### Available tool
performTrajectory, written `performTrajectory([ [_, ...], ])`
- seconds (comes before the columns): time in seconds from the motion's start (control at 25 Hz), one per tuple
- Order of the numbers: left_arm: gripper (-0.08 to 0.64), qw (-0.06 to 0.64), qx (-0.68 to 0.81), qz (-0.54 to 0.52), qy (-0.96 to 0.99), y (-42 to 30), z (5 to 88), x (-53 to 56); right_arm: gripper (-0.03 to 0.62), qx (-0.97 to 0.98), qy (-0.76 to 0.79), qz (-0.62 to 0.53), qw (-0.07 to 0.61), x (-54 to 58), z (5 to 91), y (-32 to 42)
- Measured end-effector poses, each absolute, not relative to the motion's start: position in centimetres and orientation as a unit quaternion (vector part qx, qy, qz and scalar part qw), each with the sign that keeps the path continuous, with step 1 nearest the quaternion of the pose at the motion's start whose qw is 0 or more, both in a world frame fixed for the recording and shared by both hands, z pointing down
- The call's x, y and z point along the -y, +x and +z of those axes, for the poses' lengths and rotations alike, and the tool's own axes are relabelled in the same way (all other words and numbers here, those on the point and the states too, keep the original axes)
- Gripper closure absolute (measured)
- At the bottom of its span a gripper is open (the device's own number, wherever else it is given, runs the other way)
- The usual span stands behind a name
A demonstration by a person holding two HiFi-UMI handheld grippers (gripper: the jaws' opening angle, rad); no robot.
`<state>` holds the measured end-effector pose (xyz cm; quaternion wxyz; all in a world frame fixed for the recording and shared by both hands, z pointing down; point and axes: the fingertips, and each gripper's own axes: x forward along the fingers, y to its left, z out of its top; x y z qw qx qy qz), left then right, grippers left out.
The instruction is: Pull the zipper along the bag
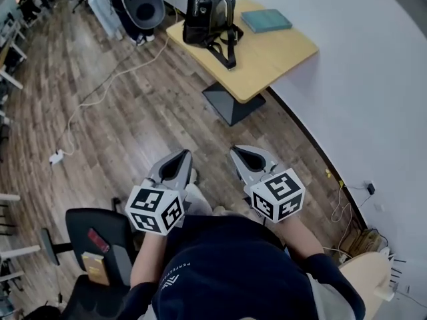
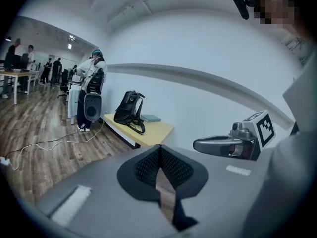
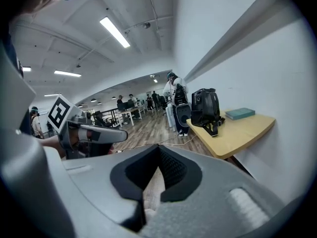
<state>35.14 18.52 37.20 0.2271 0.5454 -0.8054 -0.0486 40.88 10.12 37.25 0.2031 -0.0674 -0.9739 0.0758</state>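
A black bag [image 1: 209, 13] stands upright on a light wooden table [image 1: 280, 59], its strap hanging over the table's near edge. It also shows small in the left gripper view as the black bag [image 2: 130, 110] and in the right gripper view as the black bag [image 3: 205, 106]. My left gripper [image 1: 185, 153] and right gripper [image 1: 235, 150] are held side by side over the floor, well short of the table. Both are shut, tips touching, with nothing between them. From the left gripper view I see the right gripper [image 2: 197, 144].
A teal book [image 1: 266, 20] lies on the table behind the bag. A white cable [image 1: 100, 85] trails across the wooden floor. A black chair [image 1: 97, 245] stands at my left. The white wall [image 1: 373, 79] runs along the right. People stand at desks far off.
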Motion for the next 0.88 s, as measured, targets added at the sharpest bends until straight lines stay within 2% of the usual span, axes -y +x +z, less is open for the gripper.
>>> performTrajectory([
  [0.24, 0.545, 0.230, 0.755, -0.041, 0.612, 31.4, 37.3, -14.0, 0.589, 0.976, 0.004, 0.089, 0.198, -6.9, 37.7, 37.8],
  [0.88, 0.545, 0.197, 0.724, 0.010, 0.661, 13.9, 36.5, -12.9, 0.588, 0.983, 0.081, 0.078, 0.147, -4.5, 35.6, 19.9],
])
